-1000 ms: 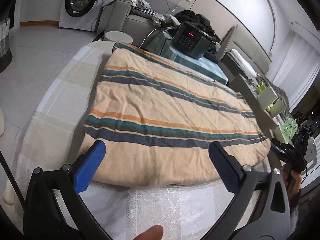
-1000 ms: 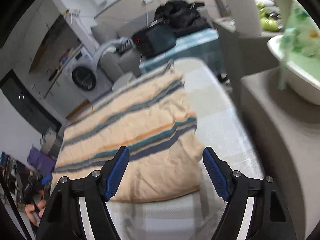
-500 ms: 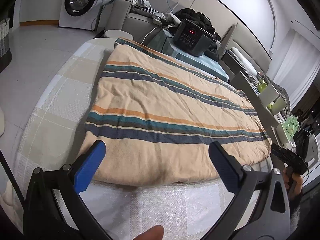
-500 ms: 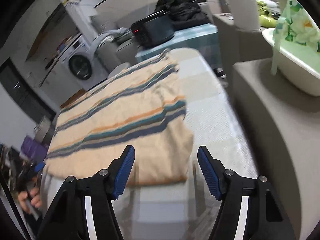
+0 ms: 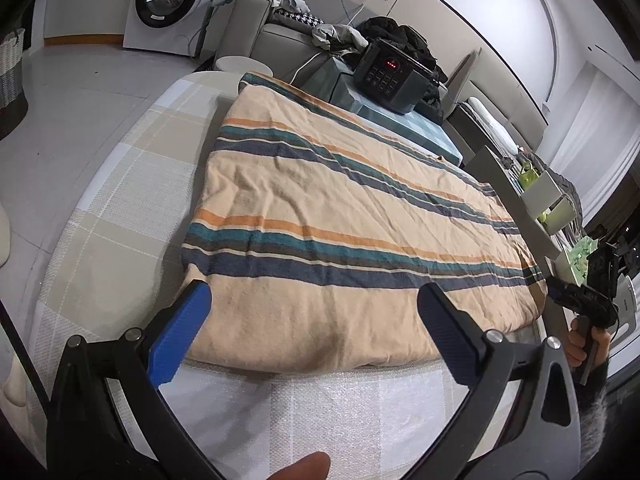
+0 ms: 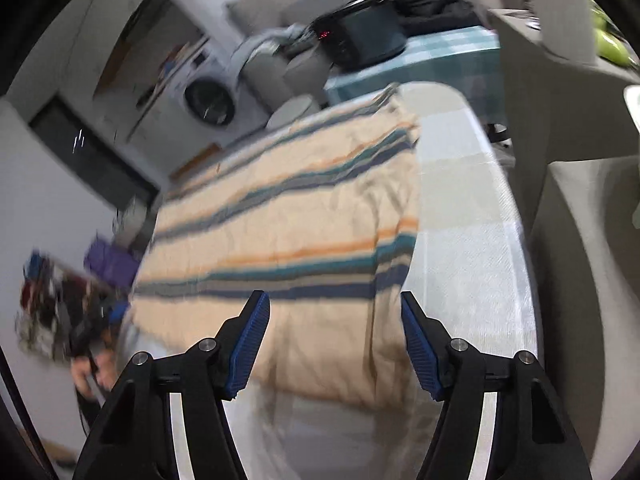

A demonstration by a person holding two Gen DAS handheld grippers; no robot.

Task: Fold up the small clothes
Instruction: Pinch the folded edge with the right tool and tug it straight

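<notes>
A beige garment with orange, teal and navy stripes (image 5: 340, 216) lies flat on a checked table (image 5: 120, 216); it also shows, blurred, in the right wrist view (image 6: 304, 224). My left gripper (image 5: 316, 332) is open and empty over the garment's near hem. My right gripper (image 6: 336, 344) is open and empty over the garment's near right corner. The right gripper also shows at the far right of the left wrist view (image 5: 584, 304), beside the garment's right end.
A black appliance with red lights (image 5: 392, 76) sits on a teal-clothed table beyond the garment. A washing machine (image 5: 168, 0) and a sofa with clothes (image 5: 280, 28) stand behind. A grey shelf unit (image 5: 532, 200) borders the table's right side.
My right gripper has narrowed its opening and swung towards the garment's near right corner; its view is motion-blurred. The left gripper has drawn slightly closer to the near hem.
</notes>
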